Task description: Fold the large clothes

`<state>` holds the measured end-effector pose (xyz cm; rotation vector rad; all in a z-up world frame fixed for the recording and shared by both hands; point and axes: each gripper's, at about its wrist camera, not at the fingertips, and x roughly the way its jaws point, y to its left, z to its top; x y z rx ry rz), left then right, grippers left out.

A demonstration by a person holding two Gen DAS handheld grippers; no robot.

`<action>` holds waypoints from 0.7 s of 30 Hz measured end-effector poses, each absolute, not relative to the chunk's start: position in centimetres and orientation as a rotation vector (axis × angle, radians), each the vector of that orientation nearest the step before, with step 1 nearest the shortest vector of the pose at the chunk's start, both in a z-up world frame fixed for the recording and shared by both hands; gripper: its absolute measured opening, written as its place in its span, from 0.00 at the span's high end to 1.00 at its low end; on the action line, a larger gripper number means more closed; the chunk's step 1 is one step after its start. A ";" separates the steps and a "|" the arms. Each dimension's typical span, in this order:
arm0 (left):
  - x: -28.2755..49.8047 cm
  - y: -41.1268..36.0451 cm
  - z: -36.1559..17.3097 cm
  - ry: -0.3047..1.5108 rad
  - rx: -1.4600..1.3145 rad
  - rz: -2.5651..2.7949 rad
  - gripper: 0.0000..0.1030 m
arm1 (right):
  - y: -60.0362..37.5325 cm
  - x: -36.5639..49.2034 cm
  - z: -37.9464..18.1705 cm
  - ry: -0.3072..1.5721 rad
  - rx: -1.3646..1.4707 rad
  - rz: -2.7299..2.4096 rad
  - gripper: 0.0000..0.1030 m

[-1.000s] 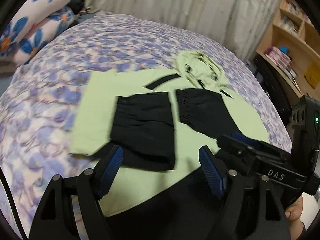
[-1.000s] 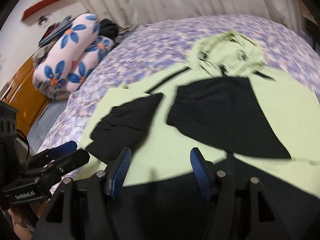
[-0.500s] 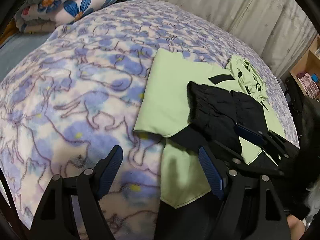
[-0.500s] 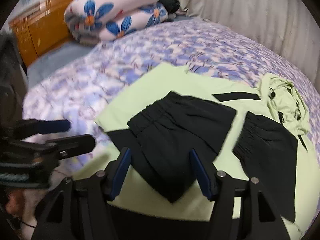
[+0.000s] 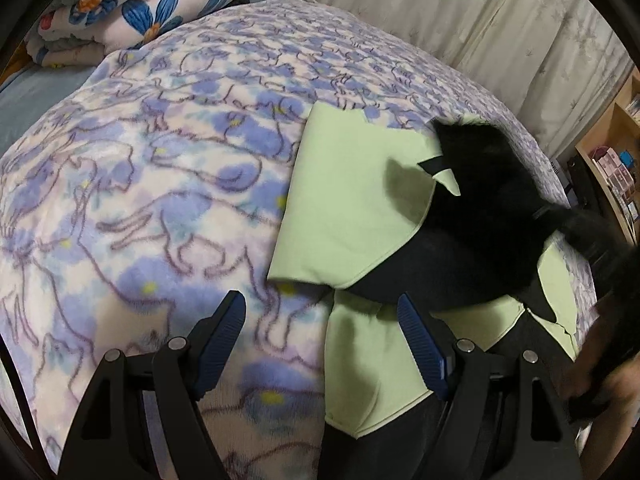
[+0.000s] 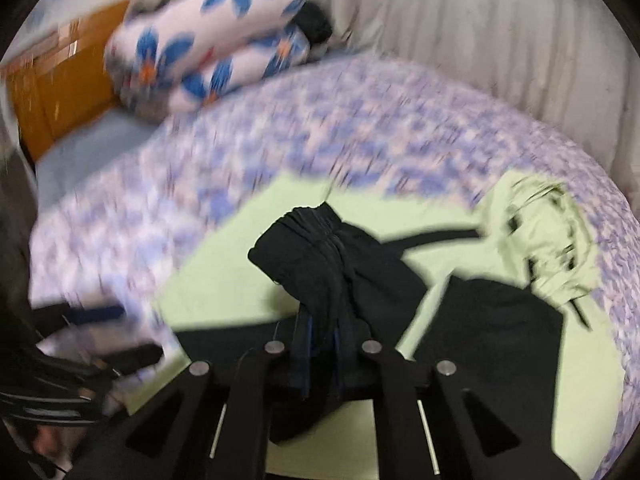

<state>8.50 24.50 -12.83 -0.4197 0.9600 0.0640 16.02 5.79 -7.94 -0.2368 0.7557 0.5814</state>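
Note:
A light green hooded jacket [image 5: 352, 200] with black sleeves lies on the bed. In the right wrist view its body [image 6: 248, 276] fills the middle and its hood [image 6: 540, 232] lies at the right. My right gripper [image 6: 320, 344] is shut on the left black sleeve [image 6: 320, 256] and holds it bunched and lifted off the jacket. The other black sleeve [image 6: 500, 328] lies flat to the right. My left gripper [image 5: 320, 332] is open and empty, low over the jacket's near left edge. In the left wrist view the lifted sleeve [image 5: 480, 208] hides part of the jacket.
The bed carries a purple and white patterned blanket [image 5: 140, 180]. Folded floral quilts [image 6: 208, 52] are stacked at the head, next to an orange wooden board [image 6: 60, 92]. Curtains [image 5: 500, 20] hang behind the bed. Shelves [image 5: 612, 160] stand at the right.
My right gripper has shut on the left black sleeve and raised it. My left gripper stays open and has shifted closer to the jacket's left edge.

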 end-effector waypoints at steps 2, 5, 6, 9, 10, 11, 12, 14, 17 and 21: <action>8.8 24.6 -12.4 0.948 -0.415 0.058 0.25 | 2.9 16.8 -5.3 0.705 -0.146 0.553 0.93; 9.3 24.5 -12.0 0.935 -0.400 0.056 0.25 | -1.6 17.6 -2.8 0.650 -0.059 0.480 0.93; 9.6 24.4 -11.9 0.933 -0.392 0.057 0.25 | -3.4 17.9 -2.4 0.645 -0.038 0.446 0.93; 10.6 24.0 -11.8 0.929 -0.377 0.043 0.25 | -7.3 18.5 -3.0 0.668 0.009 0.381 0.93; 11.0 23.8 -11.8 0.929 -0.371 0.037 0.25 | -8.2 18.8 -3.6 0.687 0.023 0.369 0.93; 11.6 23.4 -11.8 0.931 -0.362 0.031 0.25 | -9.2 19.0 -4.3 0.708 0.039 0.358 0.93; 11.9 23.1 -11.8 0.932 -0.355 0.024 0.25 | -10.1 19.3 -5.1 0.737 0.055 0.351 0.93; 12.9 22.1 -11.9 0.944 -0.333 0.000 0.25 | -11.6 19.6 -7.3 0.794 0.072 0.321 0.93; 14.5 20.4 -12.5 0.977 -0.290 -0.033 0.25 | -13.7 19.3 -10.0 0.847 0.104 0.282 0.93; 16.8 18.3 -13.1 1.012 -0.229 -0.052 0.25 | -17.6 19.0 -12.9 0.906 0.252 0.239 0.92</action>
